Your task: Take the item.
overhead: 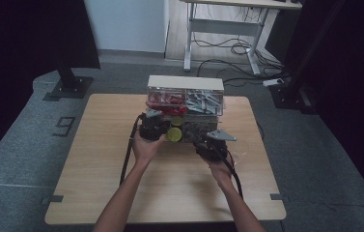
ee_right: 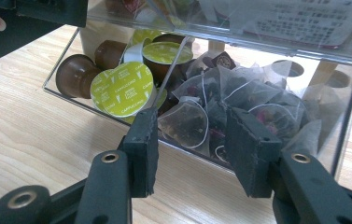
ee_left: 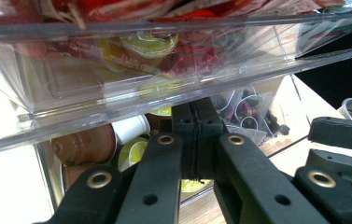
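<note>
Facing both grippers: clear organizer (overhead: 185,104) at the far middle of the wooden table (overhead: 97,159), its lower drawer (ee_right: 201,154) pulled out toward the person
Drawer contents: tea bags (ee_right: 239,107) in the right compartment, capsules (ee_right: 122,88) with green and brown lids in the left, a clear divider between them
Right gripper (ee_right: 190,154): jaws spread, pads just in front of the drawer's front wall, nothing between them
Left gripper (ee_left: 194,140): jaws pressed together, tips under the upper tray (ee_left: 131,79), close to the capsules
Upper tray: red and yellow packets, seen through clear plastic
Hands: one behind each gripper, forearms entering from the near edge
</note>
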`<state>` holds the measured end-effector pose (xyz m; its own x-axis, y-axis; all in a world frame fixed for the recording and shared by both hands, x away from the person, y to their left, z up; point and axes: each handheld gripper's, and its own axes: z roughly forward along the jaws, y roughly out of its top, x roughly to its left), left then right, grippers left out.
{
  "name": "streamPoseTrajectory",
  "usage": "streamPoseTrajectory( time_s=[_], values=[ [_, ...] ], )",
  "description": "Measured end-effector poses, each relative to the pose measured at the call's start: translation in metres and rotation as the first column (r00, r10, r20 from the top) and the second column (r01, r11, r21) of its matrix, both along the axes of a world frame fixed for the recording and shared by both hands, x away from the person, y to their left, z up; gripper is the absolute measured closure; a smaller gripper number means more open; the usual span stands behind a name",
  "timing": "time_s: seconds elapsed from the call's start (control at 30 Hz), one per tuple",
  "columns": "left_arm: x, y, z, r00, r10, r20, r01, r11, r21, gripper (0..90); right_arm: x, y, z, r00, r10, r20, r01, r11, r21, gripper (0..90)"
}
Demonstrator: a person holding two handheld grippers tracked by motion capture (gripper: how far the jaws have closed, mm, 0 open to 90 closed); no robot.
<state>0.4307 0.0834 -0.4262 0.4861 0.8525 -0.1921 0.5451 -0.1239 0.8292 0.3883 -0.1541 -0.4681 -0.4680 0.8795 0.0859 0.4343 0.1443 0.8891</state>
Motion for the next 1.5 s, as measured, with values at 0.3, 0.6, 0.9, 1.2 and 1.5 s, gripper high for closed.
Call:
streamPoseTrajectory(
  time_s=[0.3,0.6,0.9,1.2,1.5],
  values=[
    [0.0,0.001,0.0,1.0,0.0,-0.002,0.0,1.0,-0.002,89.4,0.011,0.009,-0.002,0.9999,-0.012,0.001,0.012,1.0,-0.012,54.0],
    [0.001,0.002,0.0,1.0,-0.001,-0.006,0.001,1.0,-0.007,89.6,0.022,0.016,-0.007,0.9996,-0.026,-0.009,0.026,1.0,-0.01,54.1],
    [0.002,0.001,-0.001,1.0,0.002,-0.009,-0.002,0.9999,-0.01,89.6,0.027,0.02,-0.011,0.9991,-0.042,-0.009,0.042,0.999,-0.004,53.9],
    [0.004,0.001,-0.002,0.9999,0.002,-0.013,-0.002,0.9999,-0.01,89.6,0.035,0.022,-0.016,0.998,-0.056,-0.031,0.056,0.998,0.01,54.4],
    [0.003,0.001,-0.001,0.9999,0.005,-0.013,-0.005,0.9999,-0.015,89.7,0.038,0.02,-0.017,0.9977,-0.024,-0.064,0.025,1.0,0.009,82.6]
  ],
)
